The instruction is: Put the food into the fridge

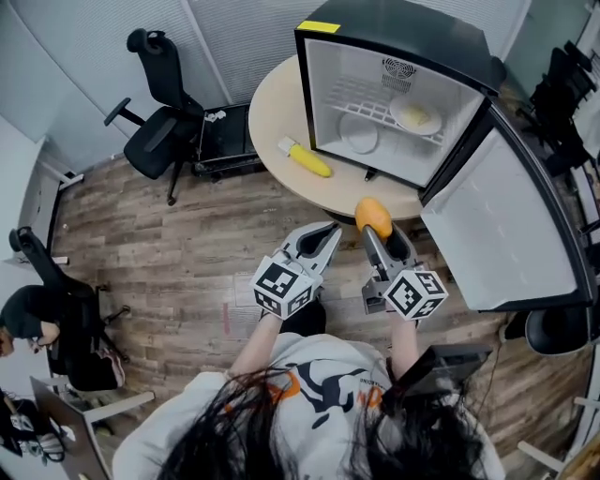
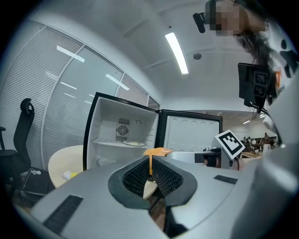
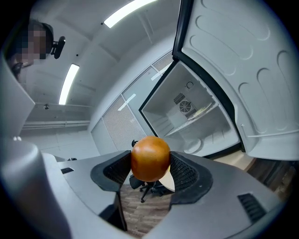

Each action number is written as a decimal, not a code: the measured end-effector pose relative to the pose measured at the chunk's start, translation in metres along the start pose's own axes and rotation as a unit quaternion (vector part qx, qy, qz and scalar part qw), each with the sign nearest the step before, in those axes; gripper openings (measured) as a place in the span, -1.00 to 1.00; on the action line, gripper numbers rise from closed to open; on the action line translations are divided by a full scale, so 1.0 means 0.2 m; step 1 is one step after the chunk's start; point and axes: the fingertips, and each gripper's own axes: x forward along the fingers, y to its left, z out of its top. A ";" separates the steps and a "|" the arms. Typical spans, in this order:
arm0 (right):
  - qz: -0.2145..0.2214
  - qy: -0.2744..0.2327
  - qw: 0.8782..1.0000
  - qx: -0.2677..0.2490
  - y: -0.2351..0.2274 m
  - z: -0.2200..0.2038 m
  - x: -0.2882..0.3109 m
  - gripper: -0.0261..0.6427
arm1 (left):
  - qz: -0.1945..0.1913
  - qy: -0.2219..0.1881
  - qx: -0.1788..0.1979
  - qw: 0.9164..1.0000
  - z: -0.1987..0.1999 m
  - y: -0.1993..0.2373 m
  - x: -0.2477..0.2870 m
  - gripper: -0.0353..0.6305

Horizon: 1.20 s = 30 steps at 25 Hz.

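— Right hand-held gripper (image 1: 374, 234), what's it got?
— Orange (image 1: 373, 215), pinched b/w both pads. Jaws spread wide round it.
— How's it look?
— Round, smooth, bit glossy. Deep orange, shading browner toward the underside in the right gripper view.
— Where's it at?
— Held up off the floor, outside the open fridge (image 1: 394, 28) and just in front of it. From the head view it sits over the near edge of the desk (image 1: 281, 112). Door (image 1: 506, 225) swung out to the right.
— Left hand-held gripper (image 1: 326, 234)?
— Jaws drawn together to a sliver, nothing b/w them. It's just beside the right one, tips pointing at the fridge too.
— Inside the fridge?
— Plate (image 1: 401, 123) w/ pale yellow food (image 1: 418, 116) on the wire shelf (image 1: 366, 98), right side. White dish (image 1: 359, 134) on the fridge floor, lower left of the plate.
— Anything else on the desk?
— Yellow piece (image 1: 307, 161) w/ a white end, lying flat, left of the fridge, near it but not touching.
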 end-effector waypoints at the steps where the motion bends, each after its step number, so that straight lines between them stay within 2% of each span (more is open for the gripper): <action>1: -0.003 -0.002 1.000 0.002 -0.02 0.02 0.05 -0.11 | -0.004 0.001 0.001 1.000 0.01 0.05 0.03 -0.86; 8: -0.024 -0.013 1.000 0.008 -0.09 0.09 0.39 -0.11 | -0.020 0.004 -0.003 1.000 0.08 0.40 0.19 -0.86; 13: -0.044 -0.021 0.999 0.013 -0.14 0.13 0.56 -0.11 | -0.046 0.009 0.005 0.999 0.09 0.57 0.30 -0.86; 20: -0.070 -0.039 0.997 -0.003 -0.19 0.24 0.71 -0.11 | -0.080 0.009 -0.003 0.997 0.10 0.69 0.39 -0.86; 25: -0.081 -0.042 0.996 -0.023 -0.23 0.32 0.76 -0.11 | -0.083 0.009 -0.012 0.996 0.08 0.74 0.42 -0.86; 30: -0.078 -0.026 0.994 -0.076 -0.27 0.43 0.88 -0.11 | -0.074 0.006 -0.016 0.997 0.09 0.76 0.44 -0.86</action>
